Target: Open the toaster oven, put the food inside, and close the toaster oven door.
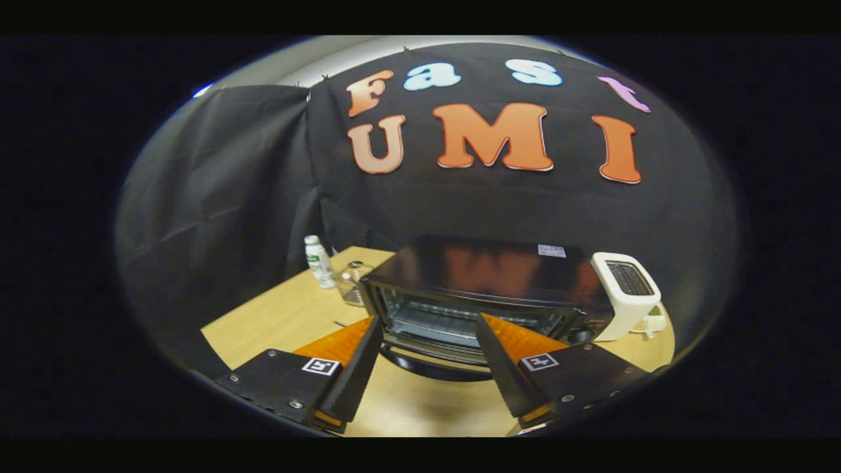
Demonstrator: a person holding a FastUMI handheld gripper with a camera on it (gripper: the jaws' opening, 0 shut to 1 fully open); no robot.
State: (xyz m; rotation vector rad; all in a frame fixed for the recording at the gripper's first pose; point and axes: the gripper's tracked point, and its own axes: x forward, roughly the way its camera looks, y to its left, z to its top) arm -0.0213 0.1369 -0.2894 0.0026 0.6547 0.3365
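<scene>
Toaster oven (486, 289) sits on the tabletop (276, 322) just ahead of the fingers, a black, glossy-topped box with a glass door (racks show behind it). It looks heavy and rigid; the door would best be taken by its dark curved handle (433, 368) along the front. The gripper (427, 355) is spread wide, holding nothing. A white toaster (624, 292) stands beside it, a bottle (318, 261) beyond.

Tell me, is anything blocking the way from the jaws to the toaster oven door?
Nothing visible is. The gripper is open with nothing in it, and the toaster oven sits just ahead, its door handle showing between the jaws. The bottle, glass jar and white toaster stand off to the sides.
</scene>
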